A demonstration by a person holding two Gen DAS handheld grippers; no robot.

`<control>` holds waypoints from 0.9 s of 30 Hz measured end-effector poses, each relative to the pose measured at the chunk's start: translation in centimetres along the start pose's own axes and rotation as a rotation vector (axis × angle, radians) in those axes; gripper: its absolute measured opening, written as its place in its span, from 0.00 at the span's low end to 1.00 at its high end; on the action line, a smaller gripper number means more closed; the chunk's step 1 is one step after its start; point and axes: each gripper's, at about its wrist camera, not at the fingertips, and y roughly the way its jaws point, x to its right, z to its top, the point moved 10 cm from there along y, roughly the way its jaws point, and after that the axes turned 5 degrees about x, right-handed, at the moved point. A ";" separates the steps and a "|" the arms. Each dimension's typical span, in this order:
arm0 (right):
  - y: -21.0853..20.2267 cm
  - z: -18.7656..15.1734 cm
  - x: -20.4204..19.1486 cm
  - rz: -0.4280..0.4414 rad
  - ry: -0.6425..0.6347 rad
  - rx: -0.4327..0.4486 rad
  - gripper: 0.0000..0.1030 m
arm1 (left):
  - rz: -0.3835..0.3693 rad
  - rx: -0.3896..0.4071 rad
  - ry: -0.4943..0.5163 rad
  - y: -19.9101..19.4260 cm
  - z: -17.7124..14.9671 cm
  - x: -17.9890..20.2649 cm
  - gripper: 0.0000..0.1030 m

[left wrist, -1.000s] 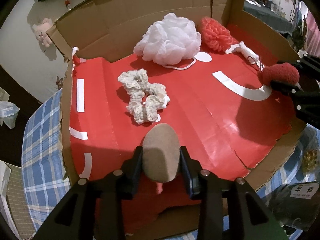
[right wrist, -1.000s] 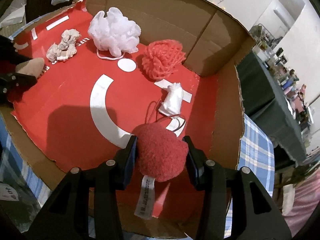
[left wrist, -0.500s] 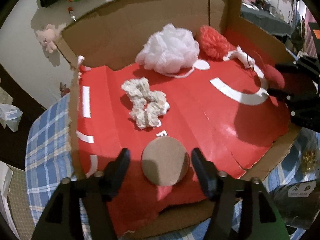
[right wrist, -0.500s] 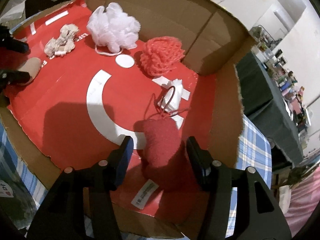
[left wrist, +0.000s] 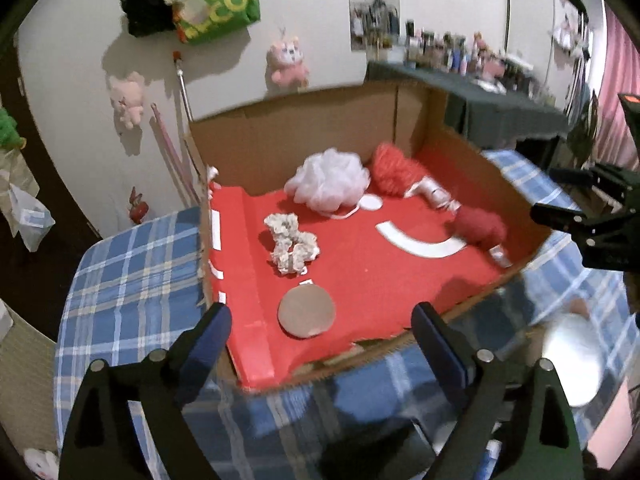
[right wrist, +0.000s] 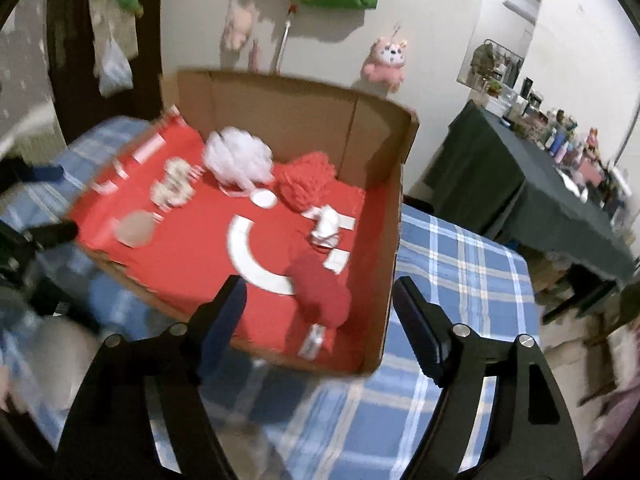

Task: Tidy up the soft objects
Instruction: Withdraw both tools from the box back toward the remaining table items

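Sponge [left wrist: 306, 311], round and tan, lies at the near edge of the red-lined cardboard box [left wrist: 320, 128], with a dark red plush heart [left wrist: 480, 226] at the opposite near corner. Left gripper [left wrist: 320, 328] and right gripper [right wrist: 318, 304] hang spread wide, holding nothing, above the blue plaid tablecloth [right wrist: 460, 248].

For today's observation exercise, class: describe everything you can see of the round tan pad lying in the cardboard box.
The round tan pad is a flat, smooth disc of dull beige, soft-looking like a sponge or powder puff. It lies flat on the red floor of the cardboard box, near the box's open front edge and left side, just in front of the cream crocheted piece without touching it. Nothing grips it: the left tongs are open and set back from it.
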 end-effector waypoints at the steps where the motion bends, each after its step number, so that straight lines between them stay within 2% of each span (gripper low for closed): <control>1: -1.2 0.1 -0.1 0.017 0.021 0.018 0.74 | -0.007 0.019 -0.008 -0.9 0.0 0.3 0.93; 5: -5.5 0.1 -0.9 0.050 0.062 0.085 0.82 | -0.033 0.089 -0.042 -4.5 -0.2 1.4 0.97; 9: -10.0 -0.4 -2.4 0.093 0.084 0.153 0.83 | -0.039 0.159 -0.076 -8.0 -0.8 2.2 0.99; 12: -12.3 -1.1 -3.4 0.114 0.091 0.187 0.84 | -0.038 0.206 -0.064 -10.2 -1.6 3.0 1.00; 16: -15.6 -2.3 -5.0 0.125 0.081 0.255 0.89 | -0.058 0.275 -0.084 -13.2 -3.0 4.3 1.00; 21: -18.0 -4.4 -6.5 0.148 0.116 0.306 0.89 | -0.059 0.309 -0.106 -14.6 -5.2 5.3 1.00; 27: -19.6 -6.8 -7.6 0.094 0.122 0.367 0.90 | -0.029 0.334 -0.158 -14.6 -8.2 5.7 1.00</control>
